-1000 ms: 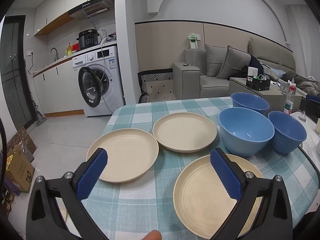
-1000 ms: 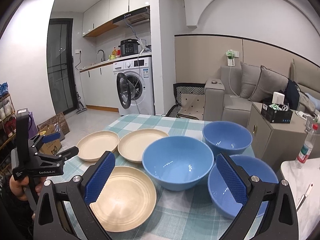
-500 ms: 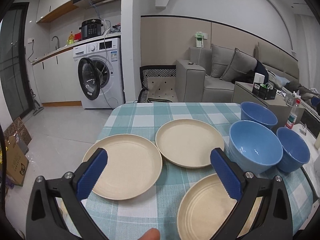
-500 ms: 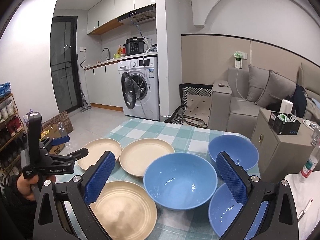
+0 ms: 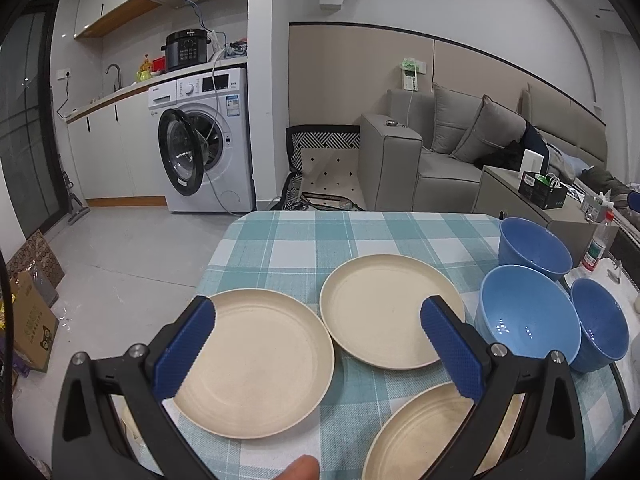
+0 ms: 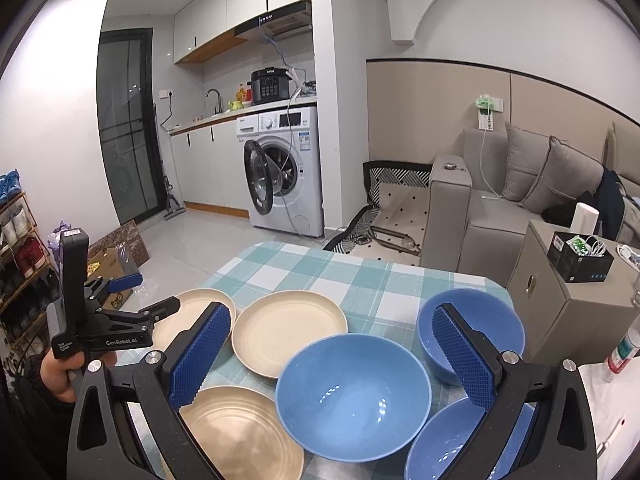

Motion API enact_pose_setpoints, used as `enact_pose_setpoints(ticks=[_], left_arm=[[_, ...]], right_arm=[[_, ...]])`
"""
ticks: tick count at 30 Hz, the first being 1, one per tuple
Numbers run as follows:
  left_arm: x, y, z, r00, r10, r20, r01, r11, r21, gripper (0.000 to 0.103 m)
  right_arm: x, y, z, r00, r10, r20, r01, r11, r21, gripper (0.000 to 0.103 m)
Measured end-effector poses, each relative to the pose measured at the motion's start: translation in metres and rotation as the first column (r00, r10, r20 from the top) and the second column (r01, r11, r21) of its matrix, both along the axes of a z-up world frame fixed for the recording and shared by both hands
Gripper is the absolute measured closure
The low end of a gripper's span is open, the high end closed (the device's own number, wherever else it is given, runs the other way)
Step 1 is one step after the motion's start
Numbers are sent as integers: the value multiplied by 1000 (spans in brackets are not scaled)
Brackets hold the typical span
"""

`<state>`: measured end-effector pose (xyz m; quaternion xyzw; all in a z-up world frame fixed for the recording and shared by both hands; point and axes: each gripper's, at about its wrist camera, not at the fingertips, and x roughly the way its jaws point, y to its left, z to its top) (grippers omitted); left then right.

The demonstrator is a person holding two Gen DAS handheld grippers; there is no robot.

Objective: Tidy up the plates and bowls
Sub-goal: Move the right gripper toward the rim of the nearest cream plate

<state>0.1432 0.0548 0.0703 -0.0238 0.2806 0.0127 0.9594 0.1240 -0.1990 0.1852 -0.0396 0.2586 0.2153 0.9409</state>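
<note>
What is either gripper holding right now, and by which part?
Nothing. The left gripper and right gripper are both open and empty, above the plates and bowls on the table.

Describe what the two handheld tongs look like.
Both tongs are matte black frames with silver bolts and two fingers faced with blue textured pads. The left tongs carry white "GenRobot.AI" lettering on the body and an upright black block; the hand below wears a dark sleeve.

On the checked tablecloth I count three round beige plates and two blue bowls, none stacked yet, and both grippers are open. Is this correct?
Not quite: there are three blue bowls, not two. The right wrist view shows the large bowl, the far bowl and the near bowl. The rest holds: three separate beige plates on the checked tablecloth, left gripper and right gripper open.
</note>
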Motion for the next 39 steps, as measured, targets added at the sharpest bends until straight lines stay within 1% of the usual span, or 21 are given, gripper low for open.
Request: enact_pose_setpoints(ticks=[4, 10, 14, 20, 24, 26, 28, 33, 39], left_arm=[[16, 1, -2, 1000, -2, -26, 2, 1000, -1, 0], [34, 5, -1, 999, 9, -44, -9, 1000, -5, 0], [45, 8, -4, 998, 13, -62, -14, 1000, -7, 0], [65, 8, -14, 995, 16, -99, -16, 1000, -4, 0], [77, 6, -23, 991, 10, -132, -10, 1000, 3, 0], [82, 5, -27, 990, 10, -142, -8, 1000, 15, 0], [88, 5, -33, 987, 5, -163, -3, 1000, 14, 0], [102, 6, -46, 977, -18, -214, 19, 1000, 2, 0], [112, 7, -53, 969, -37, -242, 34, 999, -15, 1]], right_arm=[[17, 0, 4, 1000, 3, -26, -3, 1000, 20, 0], [42, -10, 14, 1000, -11, -27, 14, 997, 82, 0], [57, -6, 12, 999, -11, -40, 14, 997, 69, 0], [89, 12, -11, 994, -3, -112, 2, 1000, -5, 0], [110, 26, -28, 985, 15, -174, -25, 998, -57, 0], [123, 37, -38, 977, 19, -212, -41, 994, -102, 0], [131, 45, -46, 973, 17, -230, -47, 991, -126, 0], [151, 60, -64, 961, 22, -277, -67, 986, -155, 0], [170, 76, -83, 942, 19, -336, -86, 979, -186, 2]])
